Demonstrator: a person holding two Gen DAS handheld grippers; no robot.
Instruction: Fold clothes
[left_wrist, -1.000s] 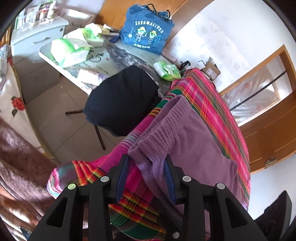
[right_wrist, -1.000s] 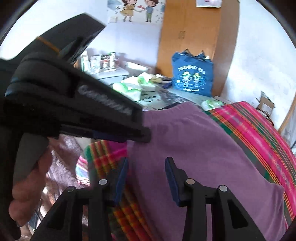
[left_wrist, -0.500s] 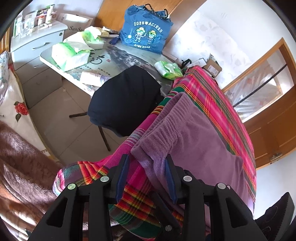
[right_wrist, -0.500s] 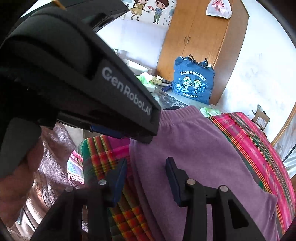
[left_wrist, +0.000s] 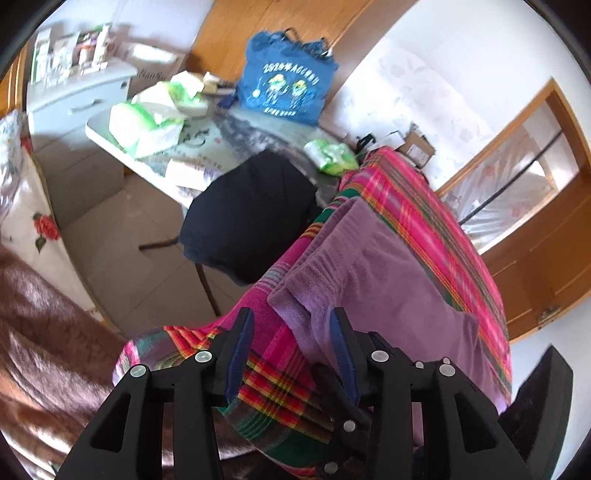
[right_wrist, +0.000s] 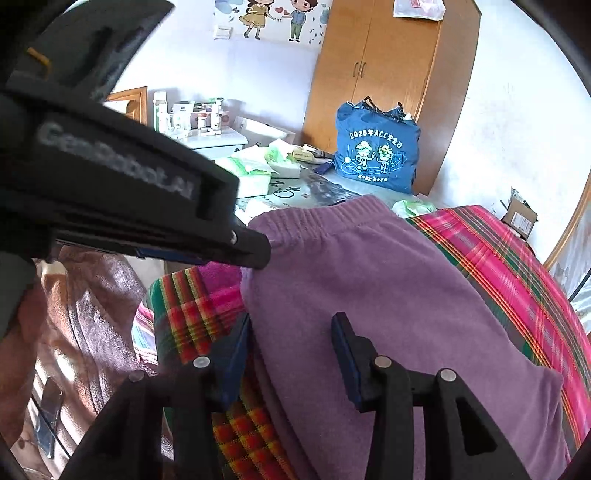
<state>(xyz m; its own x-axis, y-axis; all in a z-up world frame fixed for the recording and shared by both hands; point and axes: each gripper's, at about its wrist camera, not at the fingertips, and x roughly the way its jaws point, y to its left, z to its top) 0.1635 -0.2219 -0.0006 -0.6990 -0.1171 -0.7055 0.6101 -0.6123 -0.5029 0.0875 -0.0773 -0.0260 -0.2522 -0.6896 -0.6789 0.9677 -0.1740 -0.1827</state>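
Purple fleece garment lies spread on the plaid blanket in our left wrist view, ribbed waistband toward twelve o'clock. Our left gripper stands spread, a near corner of the cloth between its pads — not pinched.

From the right wrist, the garment fills the frame from twelve to five o'clock. Our right gripper is also spread, straddling the garment's left edge; the left gripper's body looms at ten o'clock. For any fold we judge both should take matching corners — edges kept aligned.
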